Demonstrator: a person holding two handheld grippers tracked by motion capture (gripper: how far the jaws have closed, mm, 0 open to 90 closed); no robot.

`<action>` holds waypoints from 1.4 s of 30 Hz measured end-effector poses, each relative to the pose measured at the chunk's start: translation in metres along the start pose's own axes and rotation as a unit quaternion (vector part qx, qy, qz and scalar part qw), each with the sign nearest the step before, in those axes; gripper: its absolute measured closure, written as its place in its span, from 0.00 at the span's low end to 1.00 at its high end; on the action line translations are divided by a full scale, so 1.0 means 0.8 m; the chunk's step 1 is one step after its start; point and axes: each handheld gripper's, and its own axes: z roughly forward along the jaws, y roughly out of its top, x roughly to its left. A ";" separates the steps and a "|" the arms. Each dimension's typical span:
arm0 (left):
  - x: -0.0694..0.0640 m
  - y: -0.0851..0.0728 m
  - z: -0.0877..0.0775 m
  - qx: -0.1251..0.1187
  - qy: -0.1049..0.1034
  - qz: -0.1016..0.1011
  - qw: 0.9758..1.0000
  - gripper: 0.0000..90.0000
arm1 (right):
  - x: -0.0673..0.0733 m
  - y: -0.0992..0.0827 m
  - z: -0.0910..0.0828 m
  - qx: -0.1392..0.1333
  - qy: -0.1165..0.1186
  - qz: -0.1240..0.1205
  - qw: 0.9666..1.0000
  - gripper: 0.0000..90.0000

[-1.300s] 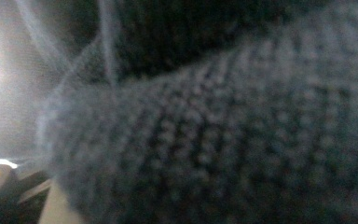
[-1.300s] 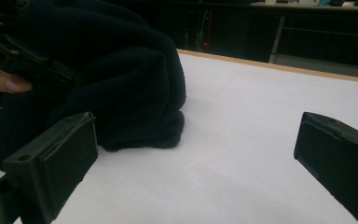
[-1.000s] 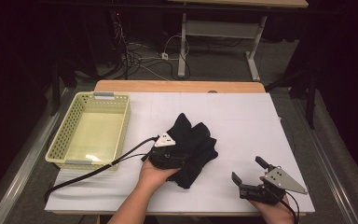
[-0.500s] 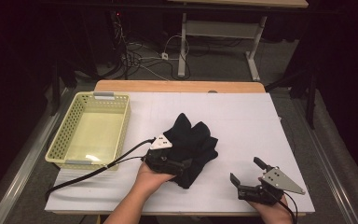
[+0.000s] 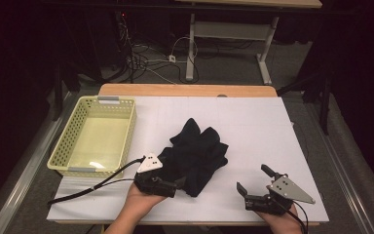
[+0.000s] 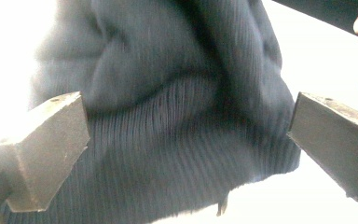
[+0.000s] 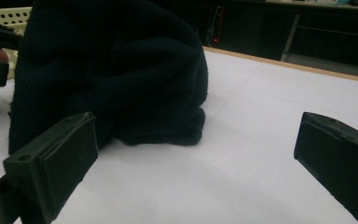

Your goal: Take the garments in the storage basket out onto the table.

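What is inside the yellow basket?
The yellow basket has nothing in it: its pale floor shows bare through the open top. The near wall hides a thin strip of the floor just behind it. The black knit cloth lies on the table beside it.

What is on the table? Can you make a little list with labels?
cloth: crumpled black knitted cloth in the middle of the table
basket: yellow basket, left of the cloth
table: white top
left gripper: left gripper open, at the cloth's near edge
right gripper: right gripper open, apart from the cloth

dim room, overexposed blurry left gripper view.
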 end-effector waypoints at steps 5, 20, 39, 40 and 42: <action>-0.003 -0.020 -0.015 -0.004 0.011 -0.004 1.000 0.00 | 0.007 0.004 0.008 -0.002 0.013 -0.004 1.000 0.00; 0.005 -0.057 -0.065 -0.040 0.039 -0.056 0.997 0.00 | 0.049 0.014 0.042 0.012 0.080 -0.023 0.996 0.01; -0.004 -0.060 -0.055 -0.021 0.008 -0.026 0.999 0.00 | 0.116 0.022 0.118 0.112 0.151 -0.054 0.981 0.91; -0.003 -0.059 -0.054 -0.019 0.004 -0.027 0.999 0.00 | 0.114 0.022 0.115 0.109 0.150 -0.055 0.981 0.92; -0.002 -0.056 -0.053 -0.011 0.004 -0.029 1.000 0.00 | 0.110 0.025 0.105 0.097 0.152 -0.057 0.982 0.93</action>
